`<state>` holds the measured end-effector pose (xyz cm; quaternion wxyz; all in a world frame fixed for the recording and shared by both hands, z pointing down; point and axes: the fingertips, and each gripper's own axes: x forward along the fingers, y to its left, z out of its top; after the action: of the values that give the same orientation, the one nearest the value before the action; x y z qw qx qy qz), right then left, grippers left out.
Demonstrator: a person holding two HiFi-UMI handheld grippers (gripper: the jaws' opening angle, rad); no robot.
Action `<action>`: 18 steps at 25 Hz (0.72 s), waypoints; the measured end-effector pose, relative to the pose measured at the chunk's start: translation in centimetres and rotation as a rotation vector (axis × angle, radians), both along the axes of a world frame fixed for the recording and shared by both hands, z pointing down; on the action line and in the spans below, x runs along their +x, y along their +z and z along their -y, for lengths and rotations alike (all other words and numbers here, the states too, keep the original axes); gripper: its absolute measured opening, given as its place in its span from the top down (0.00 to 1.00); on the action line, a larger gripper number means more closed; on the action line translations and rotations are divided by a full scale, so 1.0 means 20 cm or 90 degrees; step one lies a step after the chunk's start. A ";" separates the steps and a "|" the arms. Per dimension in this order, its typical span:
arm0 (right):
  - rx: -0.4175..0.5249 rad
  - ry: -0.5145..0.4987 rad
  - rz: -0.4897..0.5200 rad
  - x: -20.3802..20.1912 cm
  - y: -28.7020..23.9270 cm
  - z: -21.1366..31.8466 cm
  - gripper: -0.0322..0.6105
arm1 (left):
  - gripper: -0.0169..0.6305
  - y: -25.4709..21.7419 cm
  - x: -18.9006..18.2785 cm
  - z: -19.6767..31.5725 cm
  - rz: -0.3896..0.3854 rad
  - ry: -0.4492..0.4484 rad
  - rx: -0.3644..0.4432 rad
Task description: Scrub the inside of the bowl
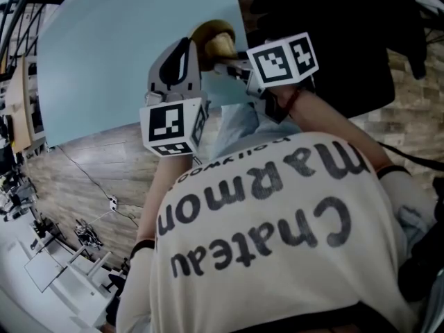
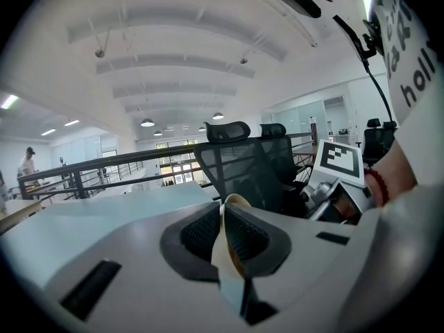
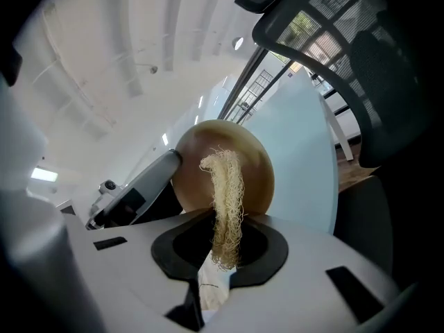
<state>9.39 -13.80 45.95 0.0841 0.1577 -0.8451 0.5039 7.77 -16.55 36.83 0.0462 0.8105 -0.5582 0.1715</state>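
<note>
While my left claw (image 2: 226, 236) nips the wooden bowl (image 3: 254, 159) by its thin rim, my right claw (image 3: 220, 247) grips a fibrous loofah scrubber (image 3: 226, 186) held up before the bowl's brown face. Beneath both lies the pale blue tabletop (image 1: 118, 61); beyond stand mesh office chairs (image 2: 239, 159), a dark railing (image 2: 104, 168) and a white ceiling.
</note>
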 end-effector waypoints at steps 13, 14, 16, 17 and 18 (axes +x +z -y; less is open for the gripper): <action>0.016 0.030 -0.097 -0.06 0.05 -0.05 0.85 | 0.94 0.04 -0.21 -0.09 -0.053 -0.023 -0.015; 0.013 0.027 -0.100 -0.10 0.05 -0.06 0.85 | 0.94 0.05 -0.23 -0.09 -0.050 -0.022 -0.020; 0.003 0.020 -0.092 -0.19 0.04 -0.08 0.85 | 0.94 0.05 -0.28 -0.09 -0.052 -0.017 -0.023; -0.002 0.017 -0.083 -0.24 0.02 -0.09 0.85 | 0.94 0.04 -0.31 -0.10 -0.055 -0.012 -0.019; -0.006 0.014 -0.072 -0.29 -0.01 -0.11 0.85 | 0.95 0.03 -0.33 -0.10 -0.058 -0.006 -0.016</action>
<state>3.67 -11.68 45.78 0.1271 0.1948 -0.8347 0.4992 1.18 -14.49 37.45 0.0826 0.8143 -0.5568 0.1416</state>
